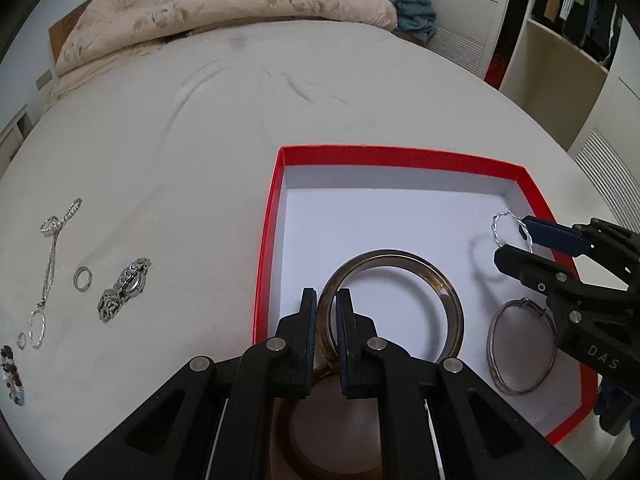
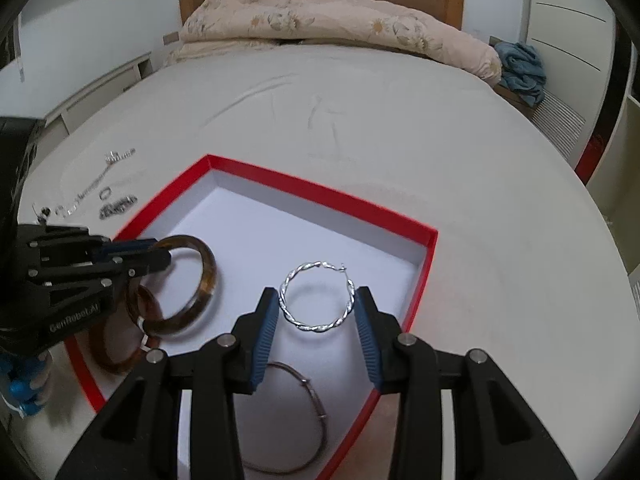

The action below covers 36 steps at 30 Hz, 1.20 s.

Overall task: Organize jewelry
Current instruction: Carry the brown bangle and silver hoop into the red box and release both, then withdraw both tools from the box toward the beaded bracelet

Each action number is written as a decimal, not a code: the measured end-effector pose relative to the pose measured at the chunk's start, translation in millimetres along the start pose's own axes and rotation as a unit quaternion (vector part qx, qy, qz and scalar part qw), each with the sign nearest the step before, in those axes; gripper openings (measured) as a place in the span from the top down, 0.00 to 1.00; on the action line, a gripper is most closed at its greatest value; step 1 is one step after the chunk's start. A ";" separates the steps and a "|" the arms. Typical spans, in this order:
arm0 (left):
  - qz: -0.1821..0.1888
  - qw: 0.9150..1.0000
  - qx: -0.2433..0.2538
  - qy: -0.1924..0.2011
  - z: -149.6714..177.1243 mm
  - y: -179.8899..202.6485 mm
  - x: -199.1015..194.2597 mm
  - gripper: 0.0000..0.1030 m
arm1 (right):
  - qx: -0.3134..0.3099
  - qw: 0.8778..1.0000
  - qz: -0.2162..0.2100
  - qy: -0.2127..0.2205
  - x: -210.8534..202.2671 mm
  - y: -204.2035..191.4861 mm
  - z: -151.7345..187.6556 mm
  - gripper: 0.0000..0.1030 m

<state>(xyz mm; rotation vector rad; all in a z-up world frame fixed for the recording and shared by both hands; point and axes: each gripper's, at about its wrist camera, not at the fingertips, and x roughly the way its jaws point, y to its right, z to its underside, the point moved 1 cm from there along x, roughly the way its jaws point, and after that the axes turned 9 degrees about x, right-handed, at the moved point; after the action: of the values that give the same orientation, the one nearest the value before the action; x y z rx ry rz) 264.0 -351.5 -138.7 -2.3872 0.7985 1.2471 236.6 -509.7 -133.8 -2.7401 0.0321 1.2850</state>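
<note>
Red tray (image 1: 267, 248) w/ white floor sits on the bed (image 1: 200, 128), near its front edge. Inside: a brown translucent bangle (image 1: 448, 300), tortoiseshell look, thick band; a 2nd similar bangle (image 2: 116, 356) lying flat at the tray's near-left corner; a thin dull-metal bangle (image 1: 520, 352) w/ a small clasp; and a twisted silver hoop earring (image 2: 316, 300), rope-like wire w/ a hook catch at top.

Left hand-held gripper (image 1: 327, 320) is pinched on the near rim of the brown translucent bangle, one finger inside the ring, one outside; the bangle looks tilted, far side toward the tray floor, near side overlapping the 2nd bangle.

Right hand-held gripper (image 2: 318, 324) is spread wide, blue pads either side of the hoop earring. In the right wrist view the hoop's left edge looks to touch the left pad and its right edge sits just beside the right pad; can't tell if it's lifted or resting on the tray floor. Thin bangle lies below the fingers, nearer the camera.

On the bed left of the tray, apart from both tools: silver chain (image 1: 50, 268), small ring (image 1: 83, 278), metal-link watch (image 1: 124, 290), beaded piece (image 1: 12, 376)
</note>
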 end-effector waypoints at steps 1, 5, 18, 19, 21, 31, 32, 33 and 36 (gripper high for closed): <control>-0.003 1.000 0.003 0.001 -1.1 1.1 0.5 0.91 | -0.008 1.000 0.004 -0.001 1.5 -0.6 0.1 0.63; -0.005 1.000 -0.004 -0.005 -0.2 -1.2 3.7 0.88 | -0.038 0.999 0.017 -0.008 5.4 -4.5 -0.9 0.63; -0.004 1.000 -0.005 -0.002 0.4 1.7 2.6 0.88 | -0.137 0.988 0.052 -0.037 9.5 -20.6 7.7 0.63; -0.001 1.000 -0.005 -0.001 1.1 2.2 1.6 0.88 | -0.139 0.988 0.050 -0.036 8.9 -20.8 8.5 0.63; 0.002 1.000 -0.004 0.000 2.5 1.8 -0.3 0.87 | -0.143 0.988 0.050 -0.035 6.4 -20.9 10.5 0.63; 0.004 1.000 0.006 0.025 6.4 2.4 -29.0 0.59 | -0.121 0.991 0.049 -0.020 -22.6 -17.5 12.1 0.60; 0.004 1.000 0.005 0.027 5.5 2.4 -32.0 0.59 | -0.117 0.992 0.049 -0.018 -28.6 -17.2 12.3 0.60; 0.004 1.000 0.005 0.029 5.6 1.4 -36.1 0.59 | -0.113 0.992 0.049 -0.015 -34.3 -16.8 12.6 0.60; -0.002 0.999 0.007 0.038 7.4 -0.4 -55.6 0.59 | -0.097 0.994 0.051 -0.007 -52.4 -14.4 12.5 0.59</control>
<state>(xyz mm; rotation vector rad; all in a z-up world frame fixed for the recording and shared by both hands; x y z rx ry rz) 233.9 -329.3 -96.9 -2.4368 0.8223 1.1512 194.5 -495.5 -100.2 -2.9280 0.0494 1.4017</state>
